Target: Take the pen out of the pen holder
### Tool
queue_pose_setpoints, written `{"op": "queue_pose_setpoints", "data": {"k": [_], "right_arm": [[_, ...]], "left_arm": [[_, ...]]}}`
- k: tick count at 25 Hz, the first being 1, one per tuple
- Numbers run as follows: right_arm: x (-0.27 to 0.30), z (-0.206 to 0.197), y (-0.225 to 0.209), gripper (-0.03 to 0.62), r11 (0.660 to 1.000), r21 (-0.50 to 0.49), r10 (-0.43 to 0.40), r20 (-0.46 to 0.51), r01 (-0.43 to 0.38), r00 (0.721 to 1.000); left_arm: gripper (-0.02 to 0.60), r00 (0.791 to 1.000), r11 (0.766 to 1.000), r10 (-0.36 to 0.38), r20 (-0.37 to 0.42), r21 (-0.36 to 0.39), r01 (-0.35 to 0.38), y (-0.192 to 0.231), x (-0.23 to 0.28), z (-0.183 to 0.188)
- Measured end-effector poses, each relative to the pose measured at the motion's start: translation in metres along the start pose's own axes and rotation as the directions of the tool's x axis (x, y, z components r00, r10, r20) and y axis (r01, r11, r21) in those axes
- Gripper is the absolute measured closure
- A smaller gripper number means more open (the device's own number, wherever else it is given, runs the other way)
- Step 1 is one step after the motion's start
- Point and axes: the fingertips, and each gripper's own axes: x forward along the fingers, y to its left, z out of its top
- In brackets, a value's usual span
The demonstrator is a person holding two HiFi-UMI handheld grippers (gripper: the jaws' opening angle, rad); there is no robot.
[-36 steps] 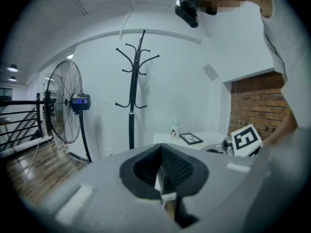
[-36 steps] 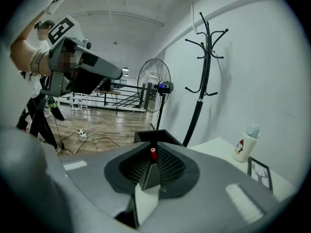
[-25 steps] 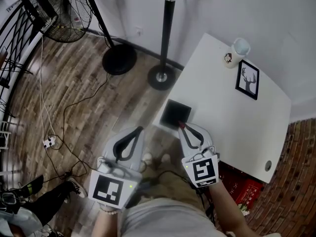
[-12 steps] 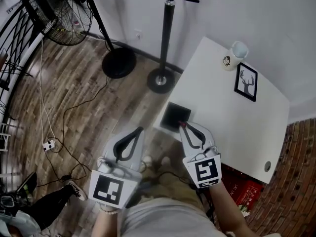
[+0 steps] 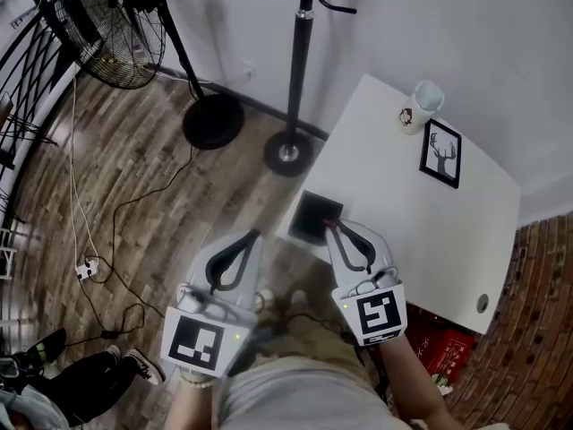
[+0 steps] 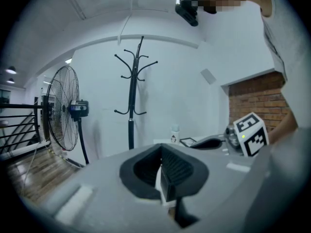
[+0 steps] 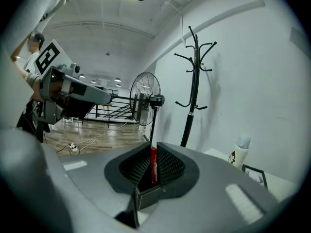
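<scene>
The fingers (image 7: 170, 166) of our right gripper (image 7: 152, 166) are clenched on the red pen (image 7: 153, 163), which stands upright between them. Our left gripper (image 6: 162, 174), near on the left, has its fingers pressed together with nothing in them. The pen is over the near edge of the black pen holder (image 5: 315, 213), at the near left corner of the white table (image 5: 421, 240); we cannot tell if its lower end is inside. Farther on the table stand a framed deer picture (image 5: 440, 153) and a white mug (image 5: 417, 107). Far left are a coat stand (image 5: 300, 61) and a fan (image 5: 98, 34).
</scene>
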Motion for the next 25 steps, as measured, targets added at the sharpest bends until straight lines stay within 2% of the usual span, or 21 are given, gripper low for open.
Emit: {"op": "queue_pose_setpoints", "data": {"k": [14,25], "right_arm": [[-0.011,0.039,-0.012,0.556,0.999,0.008,-0.045,0.078,0.044,0.996],[-0.038,0.06,-0.034,0.556,0.991,0.02,-0.136,0.136,0.134,0.981]], "left_arm": [[0.588,0.999,0.999,-0.03,0.034,0.029,0.029,-0.002,0.004,0.016],[0.588,0.992,0.992,-0.117,0.05,0.06,0.114,-0.02,0.019,0.028]]}}
